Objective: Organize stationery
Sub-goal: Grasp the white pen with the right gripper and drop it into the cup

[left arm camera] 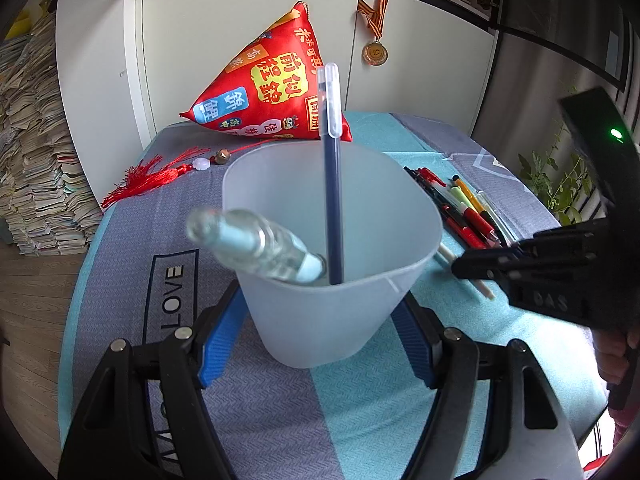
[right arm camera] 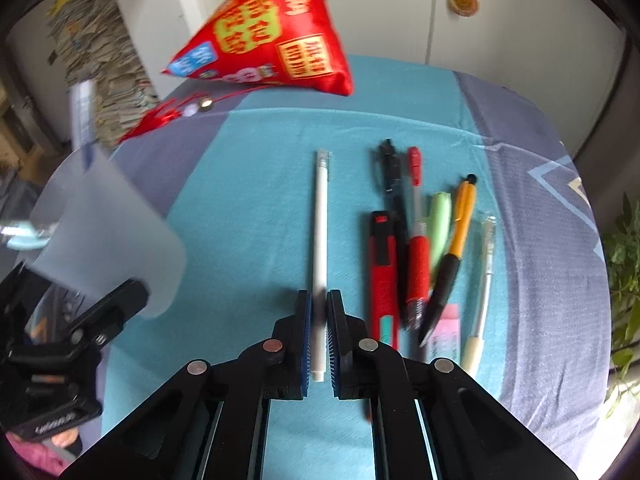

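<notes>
Stationery is split between a frosted plastic cup [left arm camera: 332,264] and a loose row on the table [right arm camera: 248,200], which is covered in a teal and grey-blue cloth. The cup is clamped by the left gripper [left arm camera: 316,332], its blue-padded fingers [left arm camera: 218,344] pressed against both sides near the base, so that one is closed on the cup. 2 things are already stood inside it: a dark blue pen with a clear cap [left arm camera: 333,176] propped almost upright, and a clear, pale-blue item [left arm camera: 256,246] leaned over the near-left rim, too blurred to be named properly. Over in the right wrist view, a slim white pen [right arm camera: 320,236] is laid lengthwise on the teal part of the cloth, and the right gripper [right arm camera: 319,308] is pinched shut around its lower end, pads tight on both sides of the barrel. Just to the right of it the rest is lined up: a red utility knife [right arm camera: 382,276], a black pen [right arm camera: 394,184], a red pen [right arm camera: 417,240], a green highlighter [right arm camera: 439,220], an orange and black pen [right arm camera: 456,248], a clear pen [right arm camera: 486,276] and a pink eraser [right arm camera: 446,328] partly tucked under the tips. A red pyramid-shaped cushion [left arm camera: 272,84] with a tassel is parked at the far end, and a medal [left arm camera: 375,53] is hung on the white cabinet behind.
</notes>
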Motion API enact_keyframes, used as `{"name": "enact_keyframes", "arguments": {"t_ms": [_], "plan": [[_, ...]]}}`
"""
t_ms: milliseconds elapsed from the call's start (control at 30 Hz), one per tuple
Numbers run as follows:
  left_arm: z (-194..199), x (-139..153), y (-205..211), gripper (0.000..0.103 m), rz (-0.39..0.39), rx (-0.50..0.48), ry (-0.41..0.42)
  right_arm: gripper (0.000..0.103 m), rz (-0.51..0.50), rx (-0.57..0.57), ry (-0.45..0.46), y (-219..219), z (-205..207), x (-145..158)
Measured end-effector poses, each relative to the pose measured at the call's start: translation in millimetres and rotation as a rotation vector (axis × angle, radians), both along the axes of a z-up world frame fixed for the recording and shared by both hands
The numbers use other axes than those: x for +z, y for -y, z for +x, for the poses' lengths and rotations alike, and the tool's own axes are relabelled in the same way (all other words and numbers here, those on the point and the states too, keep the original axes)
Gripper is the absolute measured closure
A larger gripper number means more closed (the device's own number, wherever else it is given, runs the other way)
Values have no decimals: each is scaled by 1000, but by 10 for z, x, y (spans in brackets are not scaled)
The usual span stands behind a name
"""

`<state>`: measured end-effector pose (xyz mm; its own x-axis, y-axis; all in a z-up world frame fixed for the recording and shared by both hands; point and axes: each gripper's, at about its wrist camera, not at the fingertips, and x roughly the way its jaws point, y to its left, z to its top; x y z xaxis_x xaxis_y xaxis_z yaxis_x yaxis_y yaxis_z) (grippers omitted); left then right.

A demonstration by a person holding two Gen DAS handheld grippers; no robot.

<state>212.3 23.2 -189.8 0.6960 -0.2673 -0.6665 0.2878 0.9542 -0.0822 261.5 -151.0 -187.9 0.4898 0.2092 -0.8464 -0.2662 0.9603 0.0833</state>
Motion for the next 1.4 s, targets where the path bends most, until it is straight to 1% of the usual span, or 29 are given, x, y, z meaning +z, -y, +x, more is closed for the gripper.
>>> {"name": "enact_keyframes", "arguments": {"t_ms": [167, 300, 333, 400, 433, 467, 533, 600, 667, 700, 733, 767, 833, 900, 1100, 1167, 1200, 1233, 1267, 1367, 1400], "plan": [[2, 0, 1, 32, 1, 0, 0, 95, -39, 91, -31, -49, -363, 27], [2, 0, 1, 32, 1, 0, 0, 95, -43, 149, -116, 6, -679, 21], [2, 0, 1, 32, 1, 0, 0, 94, -47, 149, -115, 16, -721, 34], [2, 0, 1, 32, 1, 0, 1, 87, -47, 128, -82, 38, -730, 106], [0, 0, 0, 32, 1, 0, 1, 76, -44, 113, -62, 46, -709, 143], [1, 0, 1, 32, 0, -1, 1, 59, -38, 90, -36, 53, -652, 189], [2, -1, 1, 32, 1, -1, 0, 44, -18, 75, 8, 35, -547, 253], [2, -1, 2, 32, 1, -1, 0, 44, -3, 92, 59, -23, -415, 311], [1, -1, 2, 32, 1, -1, 0, 44, -37, 102, 71, -139, -254, 305], [0, -1, 2, 32, 1, -1, 0, 44, -61, 106, 64, -196, -166, 277], [1, -1, 2, 32, 1, -1, 0, 47, -74, 113, 58, -233, -111, 257], [1, -1, 2, 32, 1, -1, 0, 54, -82, 125, 51, -293, -81, 239], [1, -2, 3, 32, 1, -1, 0, 60, -89, 146, 30, -368, -24, 192], [1, -2, 3, 32, 1, -1, 0, 62, -103, 154, 18, -407, 93, 138], [1, -2, 3, 32, 1, -1, 1, 62, -122, 162, -4, -475, 226, 48], [1, -3, 4, 32, 1, -1, 0, 76, -125, 160, -20, -468, 260, 5], [0, -2, 4, 32, 1, -1, 1, 77, -115, 157, -38, -450, 268, -19], [1, -1, 1, 32, 1, -1, 1, 83, -103, 155, -32, -439, 274, -16], [2, -2, 1, 32, 1, -1, 1, 92, -104, 156, -34, -437, 277, -18], [1, -1, 2, 32, 2, -1, 1, 91, -95, 144, -45, -412, 278, 13], [0, -2, 1, 32, 2, -1, 1, 91, -93, 139, -21, -396, 237, 78]]}}
